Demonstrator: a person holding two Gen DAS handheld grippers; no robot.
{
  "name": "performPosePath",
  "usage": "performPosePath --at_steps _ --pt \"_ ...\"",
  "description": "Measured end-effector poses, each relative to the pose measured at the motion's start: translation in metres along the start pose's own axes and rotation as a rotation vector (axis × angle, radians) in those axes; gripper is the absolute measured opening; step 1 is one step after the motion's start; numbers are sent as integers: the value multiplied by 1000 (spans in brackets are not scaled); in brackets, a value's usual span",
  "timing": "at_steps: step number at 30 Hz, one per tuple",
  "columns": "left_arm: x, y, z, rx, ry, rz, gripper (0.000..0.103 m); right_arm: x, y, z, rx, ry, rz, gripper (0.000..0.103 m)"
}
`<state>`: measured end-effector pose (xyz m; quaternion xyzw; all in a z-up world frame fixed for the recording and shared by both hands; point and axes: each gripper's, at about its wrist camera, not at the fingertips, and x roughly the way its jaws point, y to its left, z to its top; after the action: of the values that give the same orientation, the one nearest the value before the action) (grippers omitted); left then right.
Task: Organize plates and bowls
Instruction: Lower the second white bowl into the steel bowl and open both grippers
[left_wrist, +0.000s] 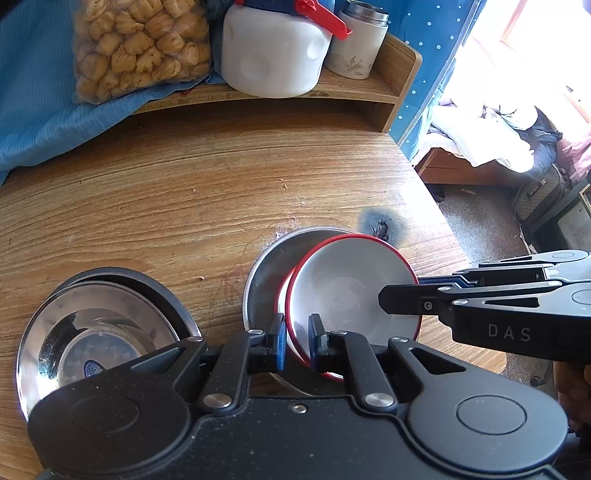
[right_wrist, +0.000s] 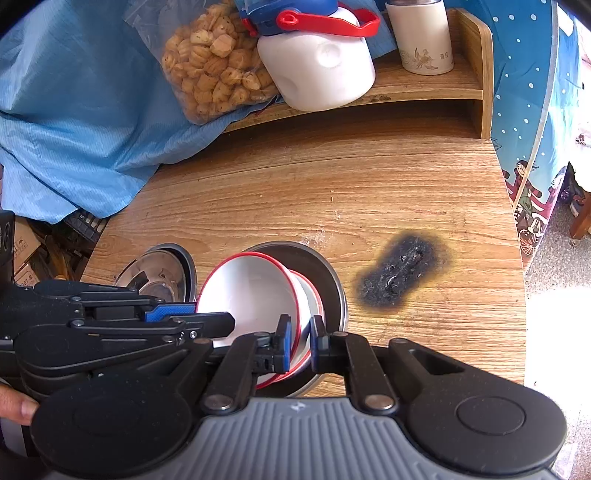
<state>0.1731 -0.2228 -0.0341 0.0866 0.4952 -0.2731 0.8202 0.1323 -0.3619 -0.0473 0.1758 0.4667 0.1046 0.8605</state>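
Your left gripper (left_wrist: 296, 341) is clamped on the near rim of the white red-rimmed enamel bowl (left_wrist: 351, 288), its blue pads pinching the rim from both sides. Your right gripper (right_wrist: 300, 343) is likewise clamped on that bowl's rim, at the opposite side, so the bowl hangs tilted between the two. Both grippers point steeply down at the table, and in each view the other one reaches in from the side.

That bowl sits nested in a second white red-rimmed bowl (right_wrist: 310, 295), and both lie inside the shallow grey steel dish (left_wrist: 266, 273) on the scratched wooden table (left_wrist: 184, 206). Left of the steel dish, apart from it, a shiny stainless steel bowl (left_wrist: 92, 332) rests inside a dark rimmed dish (left_wrist: 122, 275).

Just beyond the steel dish, to its right, a black scorch mark (right_wrist: 400, 277) stains the wood. Well behind the dish, a low wooden shelf (left_wrist: 369, 88) carries a clear bag of tan biscuits (left_wrist: 140, 44), a white plastic jug with a red handle (left_wrist: 273, 55) and a cream lidded canister (left_wrist: 356, 44). A blue cloth (left_wrist: 37, 92) drapes over the shelf's left end
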Motion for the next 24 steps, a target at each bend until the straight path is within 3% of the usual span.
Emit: performPosePath --at_steps 24 --pt "2 3 2 -15 8 3 17 0 5 2 -14 7 -34 14"
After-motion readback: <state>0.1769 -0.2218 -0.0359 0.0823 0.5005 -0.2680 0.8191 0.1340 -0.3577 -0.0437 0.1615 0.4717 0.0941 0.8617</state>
